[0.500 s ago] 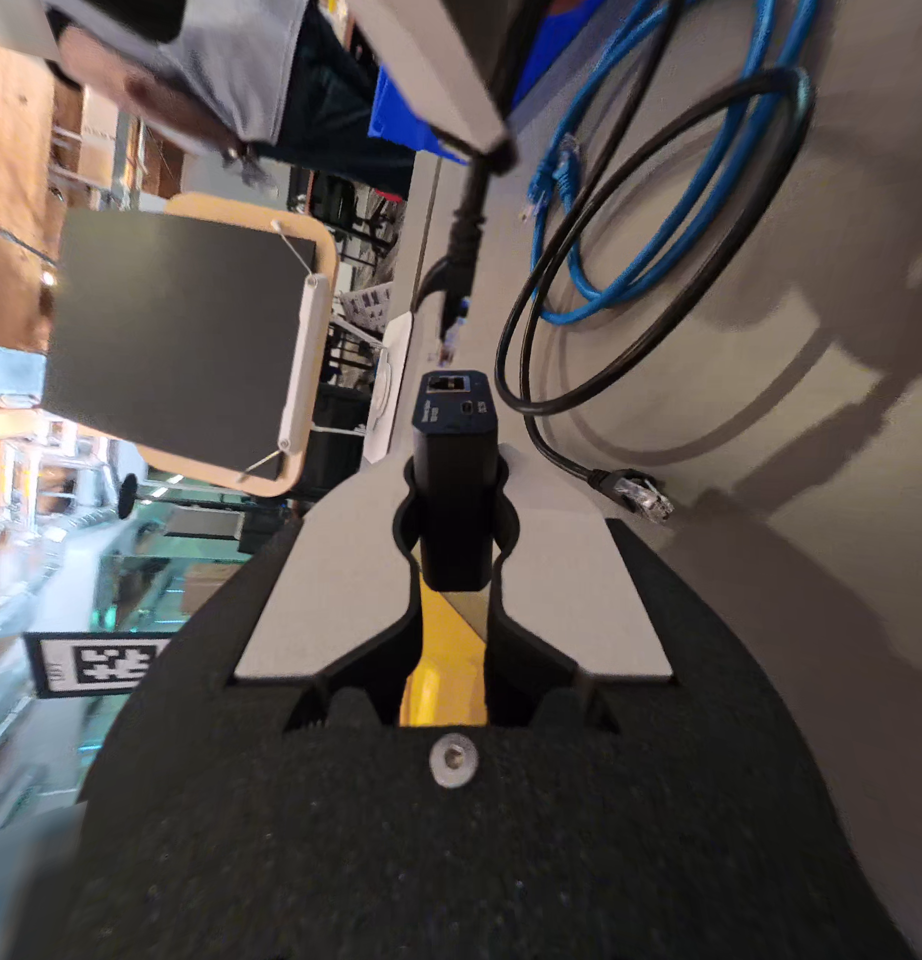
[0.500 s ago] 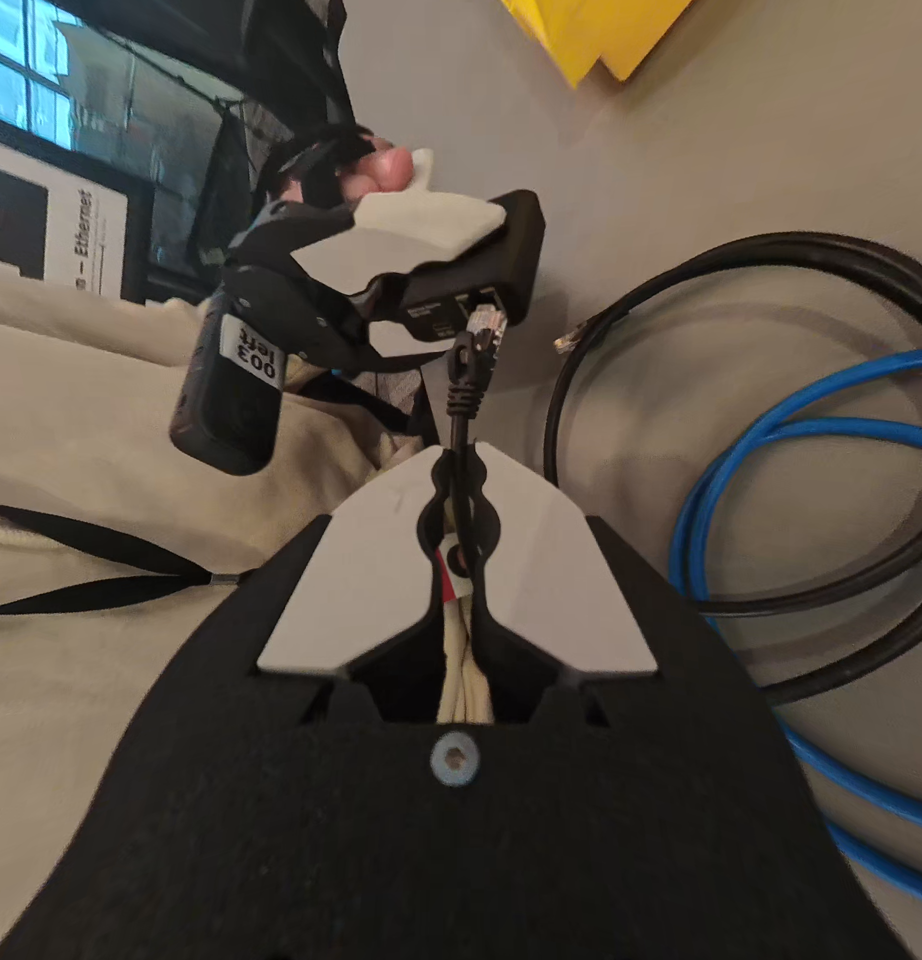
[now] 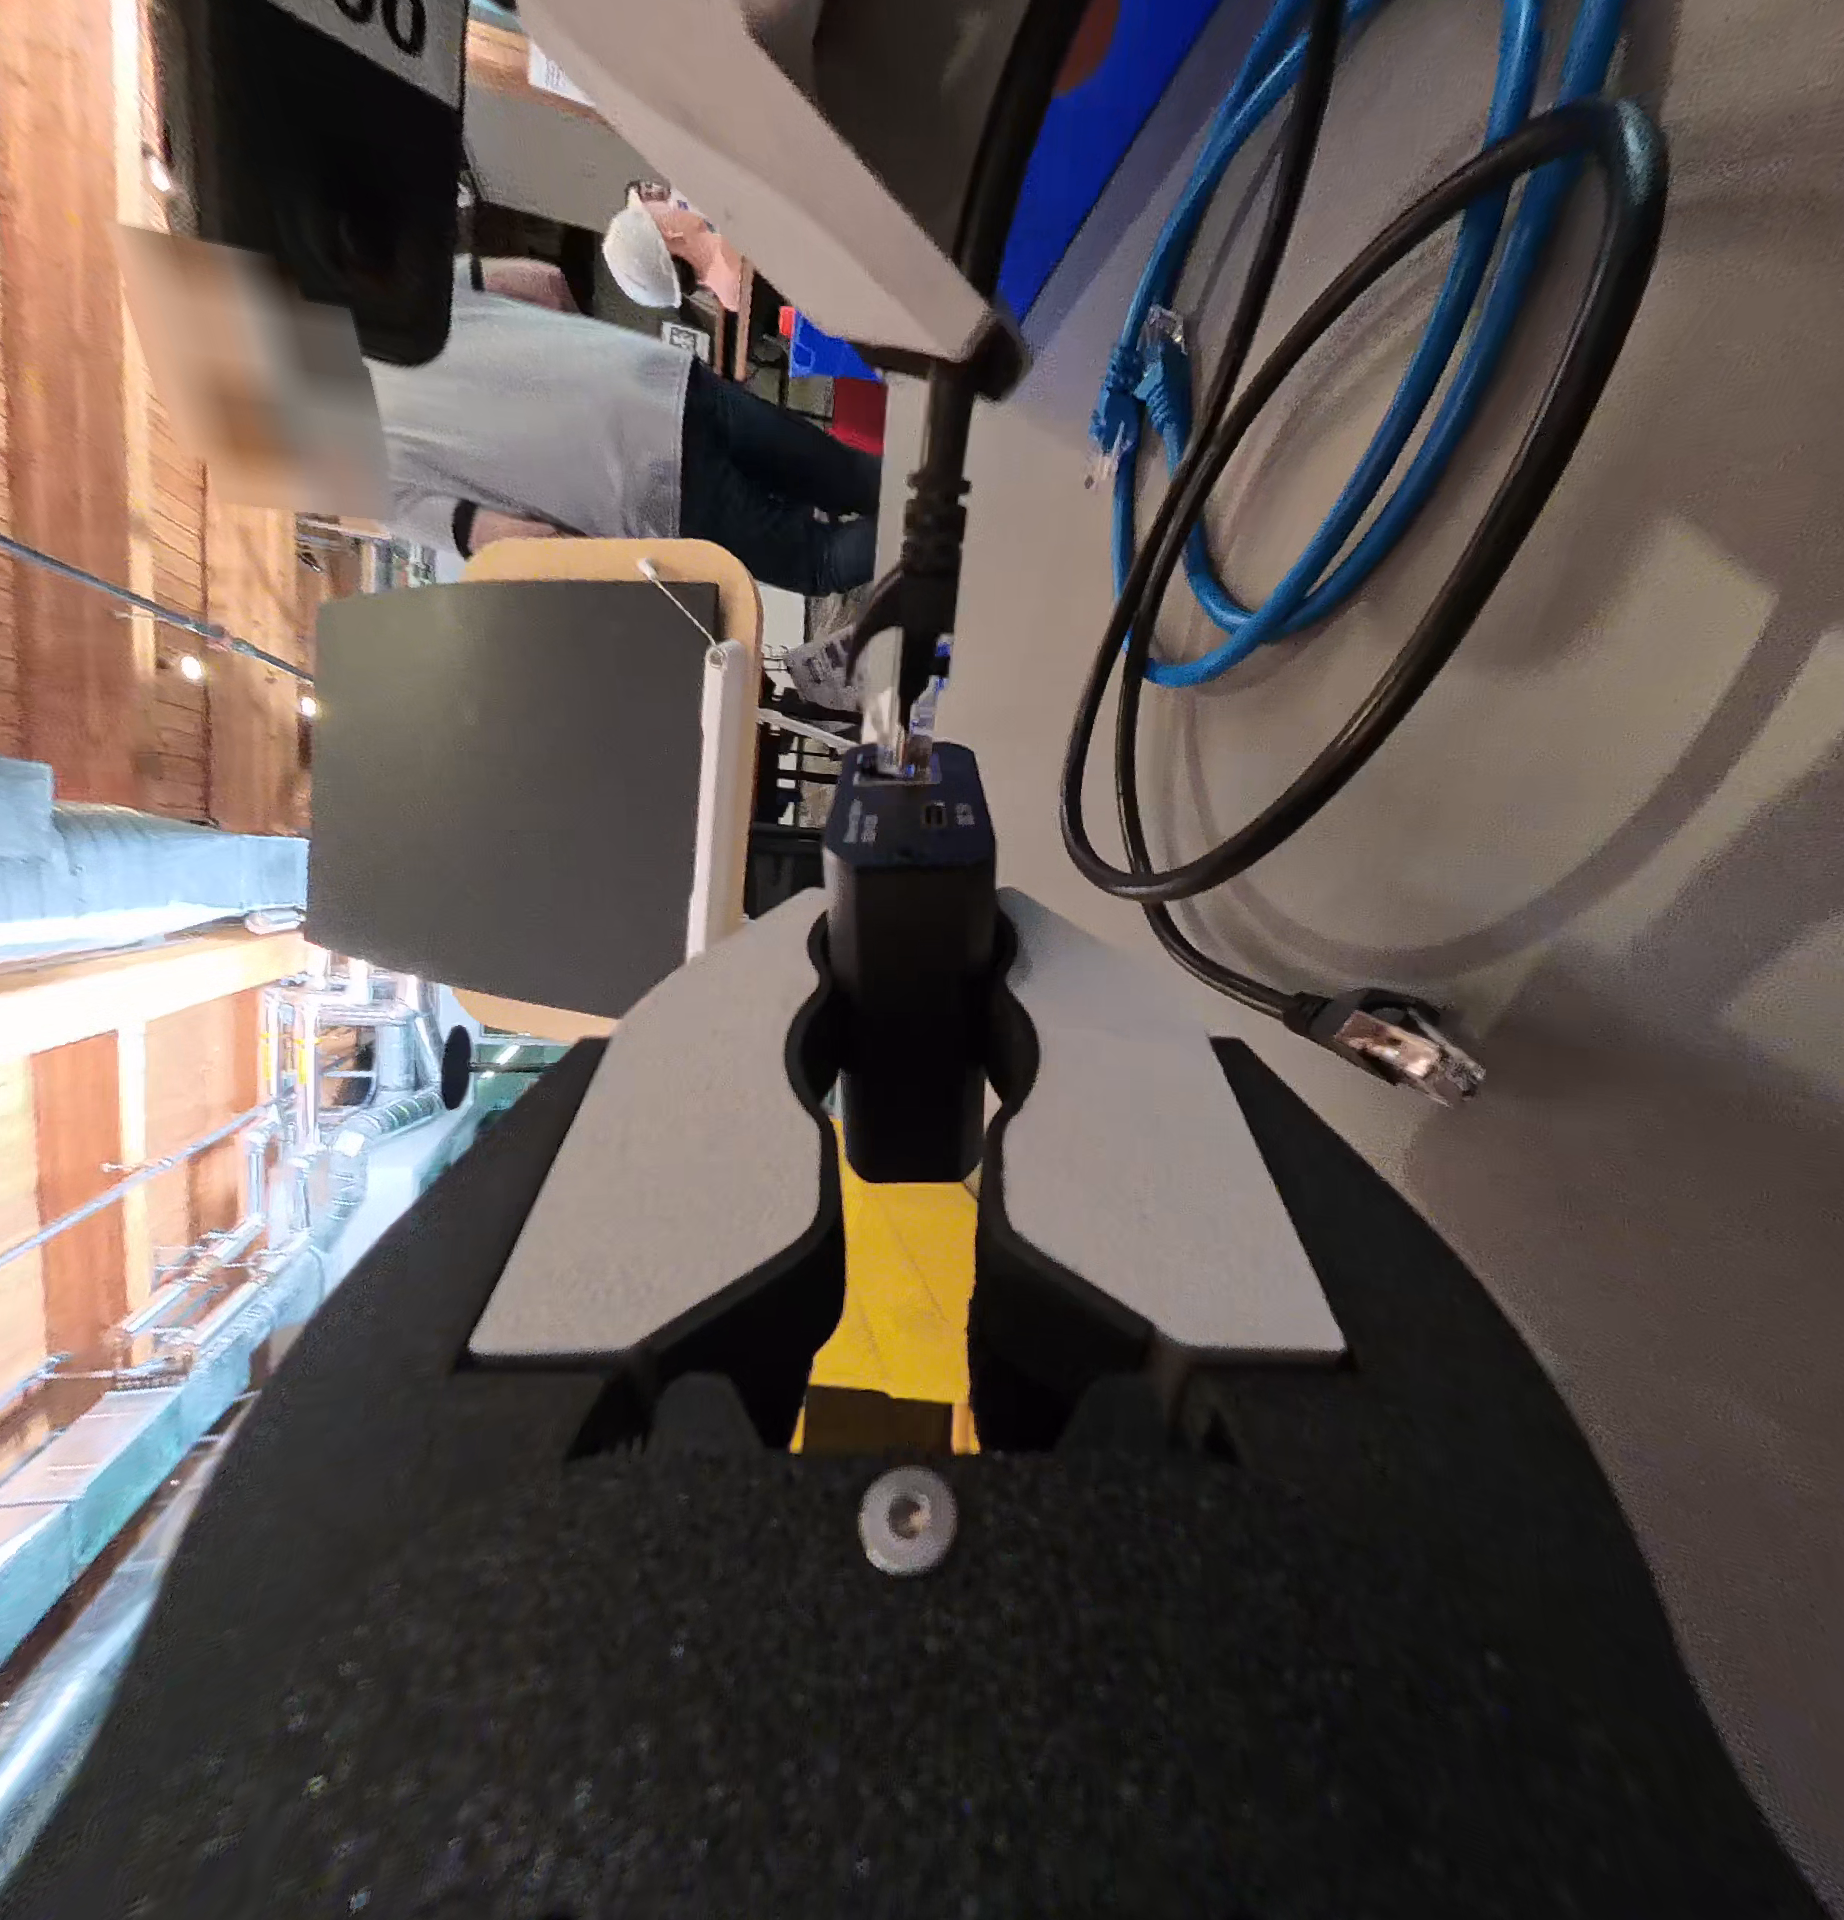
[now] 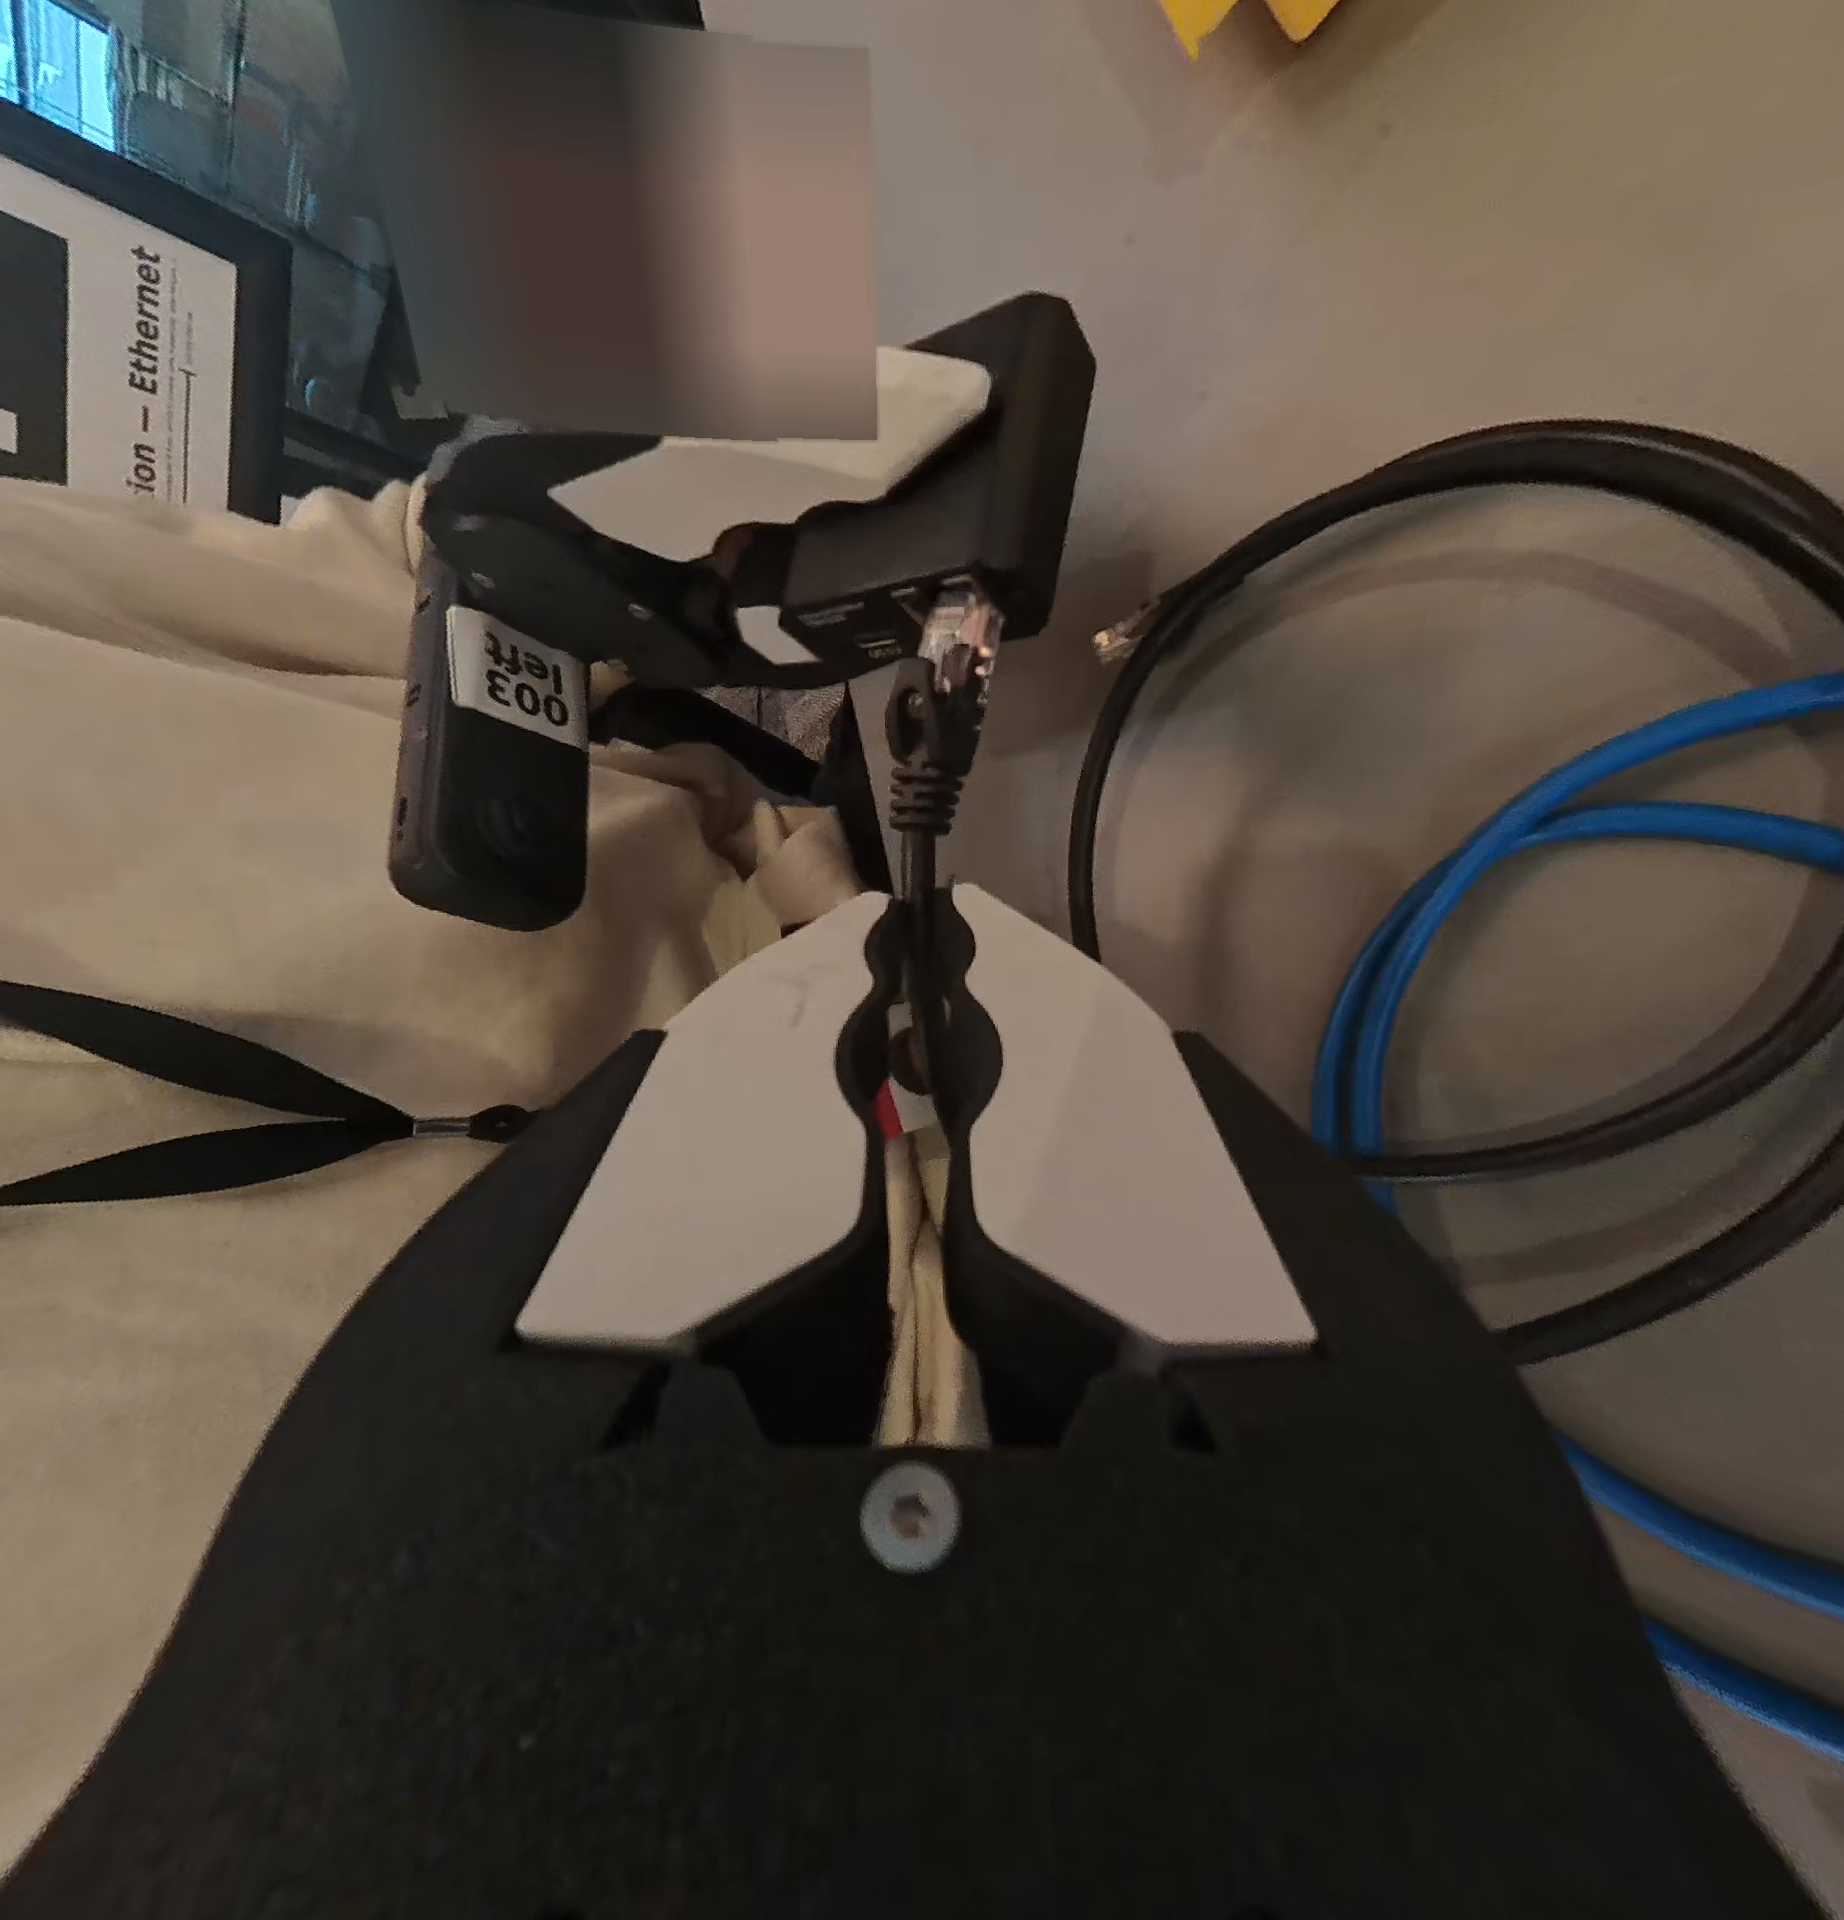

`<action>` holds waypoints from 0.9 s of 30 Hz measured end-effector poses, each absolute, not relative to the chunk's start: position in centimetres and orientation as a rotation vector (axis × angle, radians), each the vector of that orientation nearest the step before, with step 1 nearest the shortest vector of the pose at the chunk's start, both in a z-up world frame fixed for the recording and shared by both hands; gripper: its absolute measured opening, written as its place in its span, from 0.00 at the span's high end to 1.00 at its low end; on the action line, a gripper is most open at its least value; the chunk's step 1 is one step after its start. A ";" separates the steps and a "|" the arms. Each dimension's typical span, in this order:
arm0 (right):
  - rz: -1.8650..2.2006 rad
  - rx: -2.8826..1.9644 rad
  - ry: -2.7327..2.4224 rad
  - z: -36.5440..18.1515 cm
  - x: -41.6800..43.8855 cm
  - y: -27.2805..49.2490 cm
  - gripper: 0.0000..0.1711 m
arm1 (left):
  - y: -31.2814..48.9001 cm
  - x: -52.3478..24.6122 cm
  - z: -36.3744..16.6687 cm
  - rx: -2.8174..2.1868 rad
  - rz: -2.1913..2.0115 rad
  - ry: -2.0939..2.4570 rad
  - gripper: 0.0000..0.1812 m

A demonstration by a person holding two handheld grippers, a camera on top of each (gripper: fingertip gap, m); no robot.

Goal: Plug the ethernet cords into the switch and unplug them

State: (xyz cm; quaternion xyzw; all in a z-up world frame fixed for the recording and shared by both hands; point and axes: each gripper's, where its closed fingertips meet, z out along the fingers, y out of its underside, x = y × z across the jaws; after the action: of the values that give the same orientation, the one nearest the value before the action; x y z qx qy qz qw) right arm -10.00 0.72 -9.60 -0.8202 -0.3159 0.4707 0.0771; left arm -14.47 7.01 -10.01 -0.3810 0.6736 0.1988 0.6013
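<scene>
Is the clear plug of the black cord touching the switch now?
Touching. In the left wrist view, the plug tip sits in the port of the switch; the right wrist view agrees.

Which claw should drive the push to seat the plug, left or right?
Right. The right claw pinches the black cord just behind its plug, already at the switch port. The left claw only braces the switch.

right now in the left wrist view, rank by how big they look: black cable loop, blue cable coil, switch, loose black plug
1. black cable loop
2. blue cable coil, close to the loop and partly cut off at the top edge, so that order is unsure
3. switch, held nearer the camera, so it may look oversized
4. loose black plug
</scene>
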 end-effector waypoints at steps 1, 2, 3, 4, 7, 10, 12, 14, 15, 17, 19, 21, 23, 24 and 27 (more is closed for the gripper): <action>1.422 -2.447 -0.955 -9.4 -9.9 0.6 0.97 | 7.0 -14.3 -9.8 -0.874 0.465 1.565 0.87; 1.419 -2.450 -0.956 -9.4 -9.8 0.5 0.97 | 7.0 -14.1 -9.7 -0.872 0.466 1.569 0.87; 1.417 -2.450 -0.960 -9.4 -9.7 0.5 0.97 | 6.9 -13.9 -9.6 -0.862 0.473 1.572 0.87; 1.425 -2.440 -0.976 -9.3 -9.7 0.2 0.97 | 6.9 -13.8 -9.5 -0.838 0.480 1.579 0.87; 1.382 -2.453 -1.035 -9.4 -9.5 -0.3 0.97 | 6.4 -13.2 -9.6 -0.751 0.511 1.619 0.87; 1.368 -2.432 -1.007 -9.1 -9.2 0.3 0.97 | 6.6 -13.1 -9.5 -0.725 0.523 1.637 0.87; 1.353 -2.374 -0.980 -8.5 -9.0 1.0 0.97 | 6.8 -13.0 -9.4 -0.755 0.479 1.634 0.87; 1.280 -2.308 -0.970 -8.0 -8.7 1.8 0.97 | 7.0 -12.8 -9.1 -0.823 0.420 1.621 0.87; 1.238 -2.272 -0.971 -7.8 -8.7 2.0 0.97 | 7.1 -12.7 -8.8 -0.868 0.392 1.602 0.87; 1.119 -2.198 -0.949 -7.3 -8.6 2.6 0.97 | 7.6 -12.5 -8.4 -0.946 0.358 1.560 0.87; 0.973 -2.108 -0.953 -6.9 -8.4 3.1 0.97 | 7.7 -12.3 -8.4 -0.983 0.328 1.550 0.87; 0.868 -1.995 -0.938 -6.3 -8.3 3.5 0.97 | 7.6 -12.0 -8.5 -1.032 0.256 1.544 0.87; 0.817 -1.931 -0.894 -6.0 -8.1 3.7 0.97 | 7.5 -11.8 -8.5 -1.085 0.193 1.539 0.87; 0.793 -1.912 -0.876 -5.9 -8.0 3.8 0.96 | 7.6 -11.7 -8.5 -1.090 0.189 1.533 0.87; 0.747 -1.944 -0.811 -6.5 -7.9 4.2 0.95 | 7.8 -11.3 -8.8 -1.093 0.209 1.533 0.87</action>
State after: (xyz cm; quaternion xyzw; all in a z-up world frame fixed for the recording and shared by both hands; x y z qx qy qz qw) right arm -7.86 4.23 -6.46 -0.7818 -0.3263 0.3007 0.4380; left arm -11.28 7.83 -8.76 -0.4682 0.6571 0.0894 0.5840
